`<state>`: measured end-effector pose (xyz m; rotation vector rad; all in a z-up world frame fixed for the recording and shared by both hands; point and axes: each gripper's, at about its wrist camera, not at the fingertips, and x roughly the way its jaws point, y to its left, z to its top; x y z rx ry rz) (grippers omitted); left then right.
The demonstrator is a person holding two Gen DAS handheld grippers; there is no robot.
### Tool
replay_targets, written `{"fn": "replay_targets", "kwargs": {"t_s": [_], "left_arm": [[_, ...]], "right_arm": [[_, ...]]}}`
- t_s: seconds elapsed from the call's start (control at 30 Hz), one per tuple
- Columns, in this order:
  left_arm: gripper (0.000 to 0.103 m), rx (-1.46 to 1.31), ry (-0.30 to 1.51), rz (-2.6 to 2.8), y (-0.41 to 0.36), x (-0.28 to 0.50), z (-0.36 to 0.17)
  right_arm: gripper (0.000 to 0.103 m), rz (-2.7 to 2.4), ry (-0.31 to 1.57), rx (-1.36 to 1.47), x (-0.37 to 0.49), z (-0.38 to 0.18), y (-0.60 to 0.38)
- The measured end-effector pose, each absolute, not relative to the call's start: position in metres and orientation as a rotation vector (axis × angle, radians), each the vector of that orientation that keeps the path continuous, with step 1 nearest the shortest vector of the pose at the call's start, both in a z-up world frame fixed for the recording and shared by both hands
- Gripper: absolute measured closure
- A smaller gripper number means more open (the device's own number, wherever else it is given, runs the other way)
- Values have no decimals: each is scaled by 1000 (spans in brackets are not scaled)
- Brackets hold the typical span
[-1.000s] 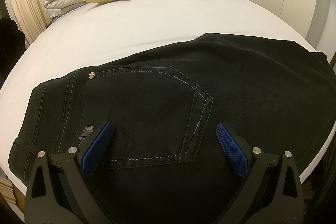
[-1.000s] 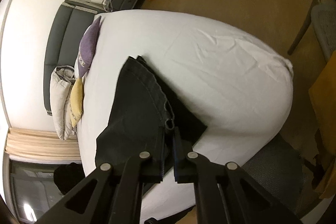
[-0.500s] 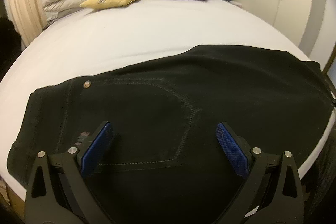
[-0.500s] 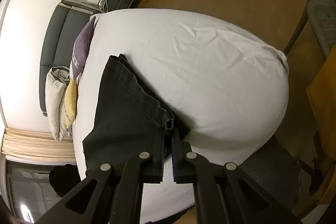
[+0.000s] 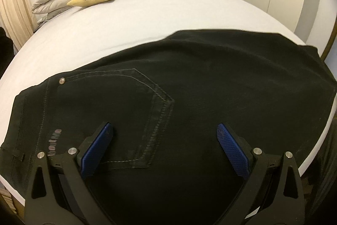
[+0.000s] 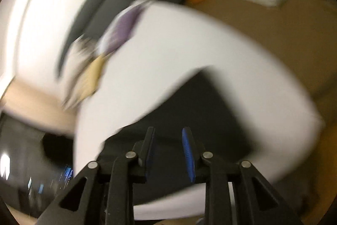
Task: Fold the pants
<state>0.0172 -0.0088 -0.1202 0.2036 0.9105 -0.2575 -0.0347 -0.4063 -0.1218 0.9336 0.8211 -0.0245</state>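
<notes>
Black pants (image 5: 189,98) lie flat along the near edge of the bed (image 5: 130,26), waistband at 9 o'clock in my left view, back pocket (image 5: 118,111) face up, legs running off toward 3 o'clock. My left tongs (image 5: 165,147) hang spread wide over the seat, gripping nothing, pads straddling the pocket's lower corner. My right view is badly smeared; the right tongs (image 6: 168,144) show a clear gap between the pads with nothing held, and the pants (image 6: 200,111) sit dark just beyond them at 12 o'clock. Judgement: this looks like denim, soft but fairly heavy and thick at seams, so it should drape without slipping and hold a crease; the doubled layers want a deep bite. I would take the waistband edge at 9 o'clock and the hem end at 3 o'clock. Grey print beside the left pad at 8 o'clock reads roughly "aboutMe"; first letters are partly hidden. One rivet (image 5: 62,80) at the pocket's top corner.
</notes>
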Motion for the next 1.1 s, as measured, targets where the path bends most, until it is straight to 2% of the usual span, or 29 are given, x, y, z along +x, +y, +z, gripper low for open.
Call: {"fn": "replay_targets", "kwargs": {"t_s": [0.13,0.27,0.3,0.33,0.4,0.63,0.77,0.83,0.87,0.9,0.93,0.97,1.1], "left_arm": [[2,209,925,-259,-13,18,-122],[2,214,932,-263,-16,21,-122],[2,214,932,-264,-16,21,-122],[2,213,932,-265,-17,21,-123],[2,211,928,-266,-16,20,-124],[2,207,928,-264,-14,14,-123],[2,200,926,-265,-14,16,-121],[2,189,922,-264,-13,15,-118],[2,182,916,-267,-11,14,-117],[2,173,904,-272,-11,13,-114],[2,167,884,-274,-12,12,-111],[2,168,872,-276,-14,11,-109],[2,181,838,-307,-31,12,-100]], "right_arm": [[75,133,889,969,44,-153,-366],[76,155,1007,1111,86,-218,-364],[98,124,1023,1128,86,-229,-366],[103,88,1023,1151,83,-240,-374],[103,40,916,1220,68,-247,-396],[103,-259,695,1195,32,-238,-463],[103,-378,666,1152,2,-223,-479],[88,-503,649,1079,-31,-200,-487],[68,-494,619,1103,-46,-196,-491],[42,-448,578,1170,-70,-190,-495],[32,-429,566,1200,-83,-190,-495],[27,-405,567,1221,-94,-187,-491],[27,-258,616,1287,-117,-195,-468]]}}
